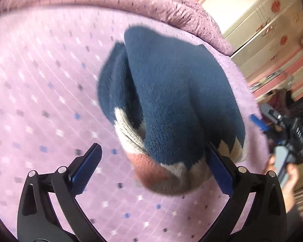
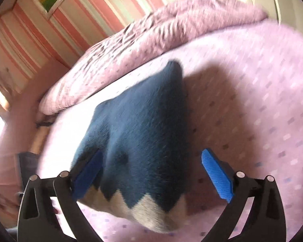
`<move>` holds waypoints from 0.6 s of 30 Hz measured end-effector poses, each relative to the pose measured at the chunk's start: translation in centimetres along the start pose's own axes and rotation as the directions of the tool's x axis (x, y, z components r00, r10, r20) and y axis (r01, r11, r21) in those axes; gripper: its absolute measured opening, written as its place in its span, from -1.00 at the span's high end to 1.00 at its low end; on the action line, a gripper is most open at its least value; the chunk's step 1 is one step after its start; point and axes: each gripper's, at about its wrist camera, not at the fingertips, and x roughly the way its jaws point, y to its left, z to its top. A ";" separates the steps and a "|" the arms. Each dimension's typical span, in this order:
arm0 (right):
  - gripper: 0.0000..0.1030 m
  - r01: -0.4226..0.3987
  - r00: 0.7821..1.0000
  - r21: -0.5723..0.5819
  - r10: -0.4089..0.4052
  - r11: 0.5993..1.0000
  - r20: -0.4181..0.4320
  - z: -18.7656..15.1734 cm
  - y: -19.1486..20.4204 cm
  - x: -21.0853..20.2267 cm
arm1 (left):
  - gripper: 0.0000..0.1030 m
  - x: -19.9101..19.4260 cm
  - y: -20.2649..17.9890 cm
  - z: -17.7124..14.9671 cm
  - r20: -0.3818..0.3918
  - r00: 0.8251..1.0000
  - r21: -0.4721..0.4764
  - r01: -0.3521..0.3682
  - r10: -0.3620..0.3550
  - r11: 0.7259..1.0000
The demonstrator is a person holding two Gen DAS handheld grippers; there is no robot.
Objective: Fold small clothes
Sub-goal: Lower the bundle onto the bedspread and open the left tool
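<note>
A pink bedspread (image 1: 40, 76) dotted with small squares fills both views, with a rumpled pink quilt (image 2: 151, 30) heaped along its far edge. On it lies the garment (image 1: 167, 92) — a fluffy dark-blue knit with a cream zigzag band and a rust-pink patch at its near end, folded over on itself into a thick bundle.

In the left wrist view the bundle sits between the fingers of the left gripper (image 1: 153, 157), nearer the right one; its near end overlaps that finger's blue pad, while the left pad stands clear over bare bedspread. In the right wrist view the garment lies between the fingers of the right gripper (image 2: 149, 162), its edge against or over the left pad, and the right pad stands apart from it.

Both views are smeared by motion, so whether the cloth truly touches those nearer pads cannot be told, and the garment's kind is not clear. The right edge of the left view shows the other gripper's dark body and a hand, blurred and partly cut off.

Both grippers stand spread wide — neither pair of pads presses on the knit, and nothing is gripped.
</note>
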 end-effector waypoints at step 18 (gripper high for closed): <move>-0.92 0.305 0.952 -0.273 -0.297 0.912 0.072 -2.8 3.8 -2.9 | -0.90 1.5 -0.2 0.2 0.006 0.940 0.197 -0.337 0.342 0.921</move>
